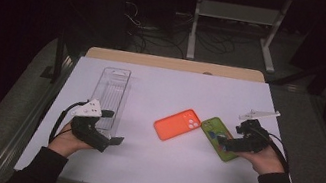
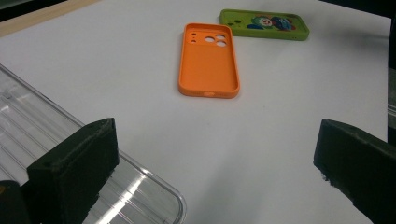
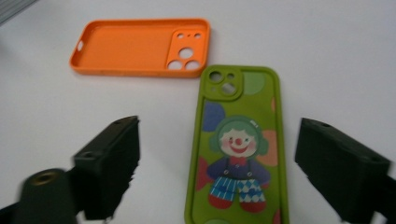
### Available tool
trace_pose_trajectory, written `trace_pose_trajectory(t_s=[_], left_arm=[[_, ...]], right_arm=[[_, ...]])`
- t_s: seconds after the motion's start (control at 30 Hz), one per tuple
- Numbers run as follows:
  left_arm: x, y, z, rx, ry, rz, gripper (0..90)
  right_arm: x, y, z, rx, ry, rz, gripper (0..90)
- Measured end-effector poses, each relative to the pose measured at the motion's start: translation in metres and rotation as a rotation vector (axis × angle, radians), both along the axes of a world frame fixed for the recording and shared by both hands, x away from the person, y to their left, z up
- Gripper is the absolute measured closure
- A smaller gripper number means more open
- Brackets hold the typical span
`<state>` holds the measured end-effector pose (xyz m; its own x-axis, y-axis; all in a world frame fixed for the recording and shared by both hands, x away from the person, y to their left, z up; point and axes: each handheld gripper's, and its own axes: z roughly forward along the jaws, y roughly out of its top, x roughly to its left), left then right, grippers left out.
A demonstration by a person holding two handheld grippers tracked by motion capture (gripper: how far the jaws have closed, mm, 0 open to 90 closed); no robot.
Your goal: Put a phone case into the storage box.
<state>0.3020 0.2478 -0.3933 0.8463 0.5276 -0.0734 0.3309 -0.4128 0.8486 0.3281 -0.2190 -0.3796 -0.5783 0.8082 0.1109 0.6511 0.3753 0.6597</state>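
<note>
My right tool (image 3: 217, 163) hangs released, jaws straddling the green case (image 3: 236, 144), whose long axis runs twelve to six between them (orange case (image 3: 140, 46) at eleven). My left tool (image 2: 215, 168) gapes by the tray (image 2: 42, 154).

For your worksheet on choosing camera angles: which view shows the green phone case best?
The right gripper view: the green phone case lies close between the open jaws, its clown picture clear. The left gripper view shows it far off and edge-on; the high view shows it small, partly covered by the right gripper.
</note>
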Motion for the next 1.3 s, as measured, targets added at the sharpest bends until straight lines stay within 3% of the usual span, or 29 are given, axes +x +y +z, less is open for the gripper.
trace_pose_trajectory(t_s=[0.13, 0.53, 0.93, 1.17, 1.3], left_arm=[[0.000, -0.001, 0.000, -0.001, 0.004, 0.001, 0.0], [0.001, 0.000, 0.000, 0.008, -0.006, -0.006, 0.0], [0.000, -0.001, 0.000, 0.002, -0.003, -0.006, 0.0], [0.000, -0.001, 0.000, 0.002, -0.001, -0.003, 0.0], [0.000, 0.000, 0.001, 0.011, 0.001, -0.005, 0.0]], right_arm=[[0.004, 0.003, 0.009, 0.006, -0.036, -0.029, 0.9], [0.021, 0.008, 0.025, -0.002, -0.071, -0.055, 0.0], [0.036, 0.010, 0.028, -0.007, -0.047, -0.095, 0.0], [0.038, 0.011, 0.025, -0.026, -0.042, -0.089, 0.0], [0.037, 0.012, 0.022, -0.031, -0.013, -0.097, 0.0]])
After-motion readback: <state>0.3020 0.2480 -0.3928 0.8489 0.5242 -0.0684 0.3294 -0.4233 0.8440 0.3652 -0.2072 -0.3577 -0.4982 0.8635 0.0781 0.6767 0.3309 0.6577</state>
